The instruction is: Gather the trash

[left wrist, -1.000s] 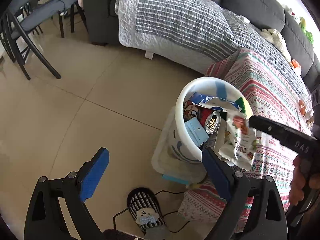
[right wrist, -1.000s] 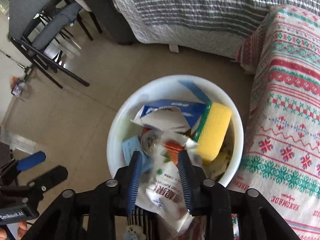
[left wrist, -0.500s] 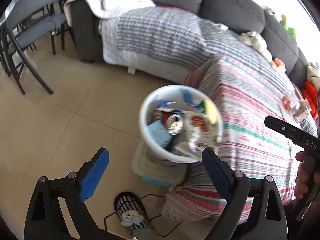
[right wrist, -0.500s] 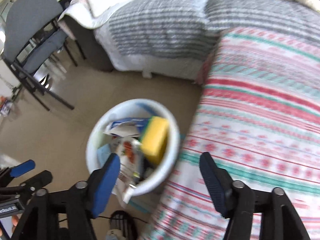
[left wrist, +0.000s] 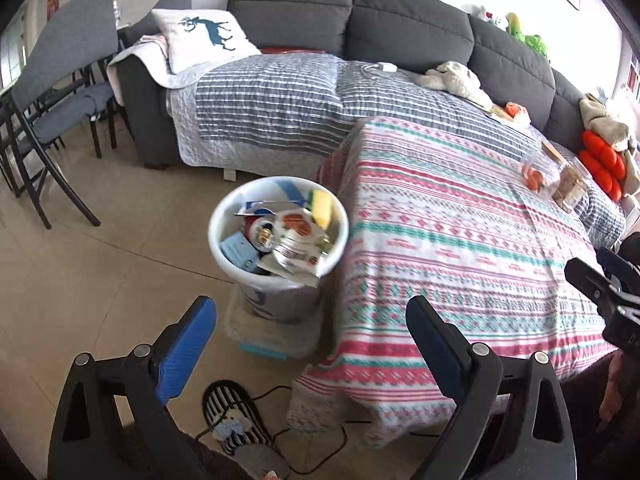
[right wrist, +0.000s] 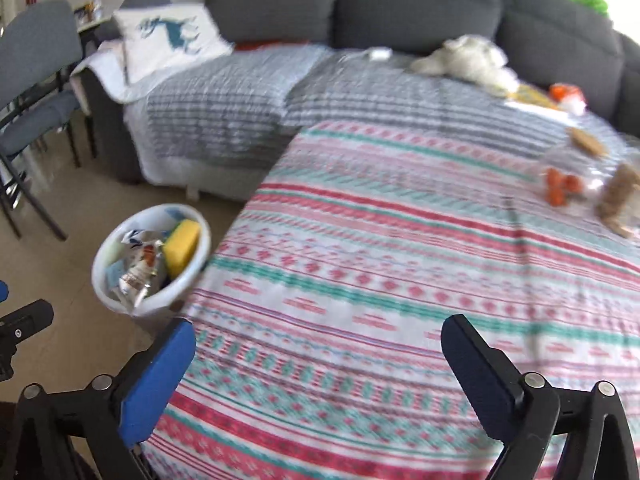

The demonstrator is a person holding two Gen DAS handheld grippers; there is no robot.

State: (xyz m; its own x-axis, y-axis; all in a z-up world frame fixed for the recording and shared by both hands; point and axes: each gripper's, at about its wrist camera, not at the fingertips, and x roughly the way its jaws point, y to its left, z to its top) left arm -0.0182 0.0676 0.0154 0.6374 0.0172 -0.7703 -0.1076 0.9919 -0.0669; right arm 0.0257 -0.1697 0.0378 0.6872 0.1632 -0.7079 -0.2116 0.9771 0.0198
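Worktop: a table under a patterned cloth (right wrist: 400,280) with red, pink and teal bands on white; the cloth hangs over the near edge and the left corner almost to the floor.
On the worktop: far right, small orange pieces (right wrist: 560,190) and a tan block-like thing (right wrist: 618,196), both blurred; the rest of the cloth is bare.
Floor: beige tiles (left wrist: 100,272); a striped slipper (left wrist: 230,420) and a dark cable lie by the table's corner.
Bin: a white round bin (left wrist: 224,256) stands on the floor just beside the table's left corner, on a pale lidded box.
Trash: the bin is heaped with a yellow sponge (left wrist: 322,204), a crumpled printed wrapper (left wrist: 296,248), a can end and blue packaging; the wrapper sticks out over the rim.
Sofa: a dark grey sofa (left wrist: 400,28) runs behind the table, its seat under a grey striped quilt (left wrist: 272,96); a white cushion with a teal deer (left wrist: 204,38) leans at the left arm, soft toys lie to the right.
Chairs: grey chairs with black legs (left wrist: 60,80) stand at far left.
Left gripper (left wrist: 312,344): jaws wide apart, nothing between them, above the floor near the bin.
Right gripper (right wrist: 320,360): jaws opening, already wide, nothing between them, over the cloth.
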